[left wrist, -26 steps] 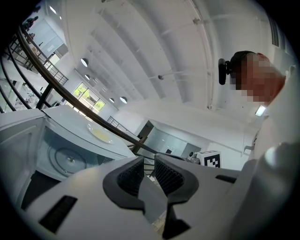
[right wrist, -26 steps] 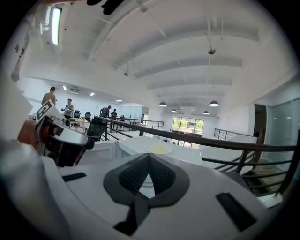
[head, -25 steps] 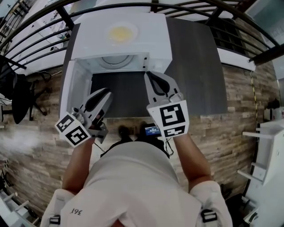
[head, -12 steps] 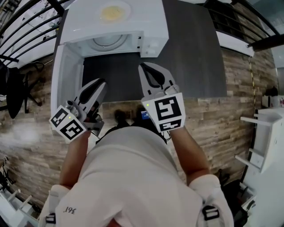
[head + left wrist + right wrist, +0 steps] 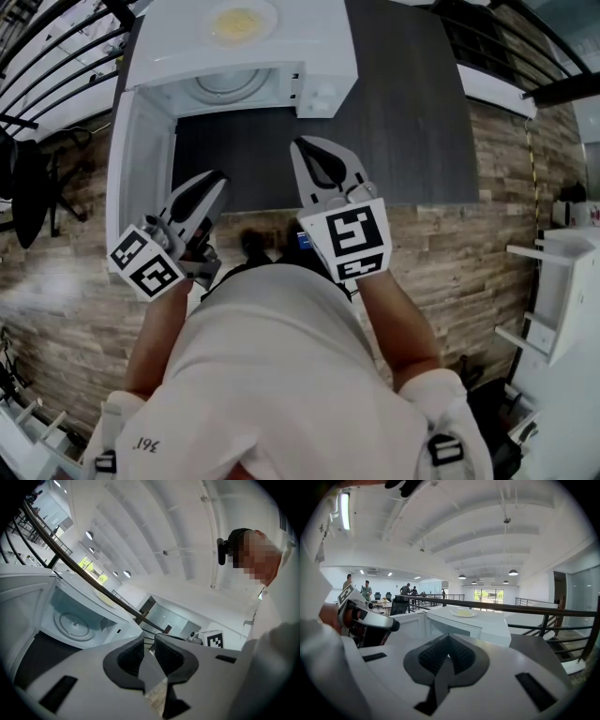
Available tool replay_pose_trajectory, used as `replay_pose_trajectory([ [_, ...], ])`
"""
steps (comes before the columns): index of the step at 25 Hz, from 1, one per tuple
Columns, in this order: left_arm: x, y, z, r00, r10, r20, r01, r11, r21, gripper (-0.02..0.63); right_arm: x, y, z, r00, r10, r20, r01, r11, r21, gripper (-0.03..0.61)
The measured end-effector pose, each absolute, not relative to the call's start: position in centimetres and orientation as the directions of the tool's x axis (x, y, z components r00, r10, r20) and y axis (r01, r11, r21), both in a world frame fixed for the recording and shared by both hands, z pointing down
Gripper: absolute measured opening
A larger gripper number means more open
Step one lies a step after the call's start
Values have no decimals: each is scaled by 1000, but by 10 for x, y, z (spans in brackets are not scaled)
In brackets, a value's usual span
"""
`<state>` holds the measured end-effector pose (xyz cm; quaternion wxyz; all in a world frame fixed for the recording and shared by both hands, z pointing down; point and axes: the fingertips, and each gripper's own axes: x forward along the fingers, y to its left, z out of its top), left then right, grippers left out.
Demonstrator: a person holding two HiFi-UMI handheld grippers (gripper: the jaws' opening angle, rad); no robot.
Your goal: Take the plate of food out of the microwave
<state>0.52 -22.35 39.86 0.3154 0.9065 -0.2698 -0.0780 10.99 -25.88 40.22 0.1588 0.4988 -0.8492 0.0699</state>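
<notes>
White boxy microwave (image 5: 314,42), plate (image 5: 268,22) atop | left hand-held gripper (image 5: 216,180) released | right hand-held gripper (image 5: 299,146) clenched

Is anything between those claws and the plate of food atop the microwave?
Nothing visible. The plate sits uncovered on the microwave, and only dark counter separates the microwave from the left gripper and right gripper.

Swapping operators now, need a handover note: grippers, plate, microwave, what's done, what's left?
Left gripper: open, empty, held short of the microwave.
Right gripper: shut, empty, alongside the left one.
Plate of food sits on top of the microwave. The turntable inside is bare and the door is swung open at the left.
Done: plate is out.
Left: probably only closing the door.
</notes>
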Motion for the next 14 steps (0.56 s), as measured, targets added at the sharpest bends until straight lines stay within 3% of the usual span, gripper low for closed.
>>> replay_pose_trajectory([
  [14, 8, -226, 405, 844, -534, 42, -441, -649, 619, 72, 114, -259, 407, -444, -825, 351, -869, 491, 55, 0],
])
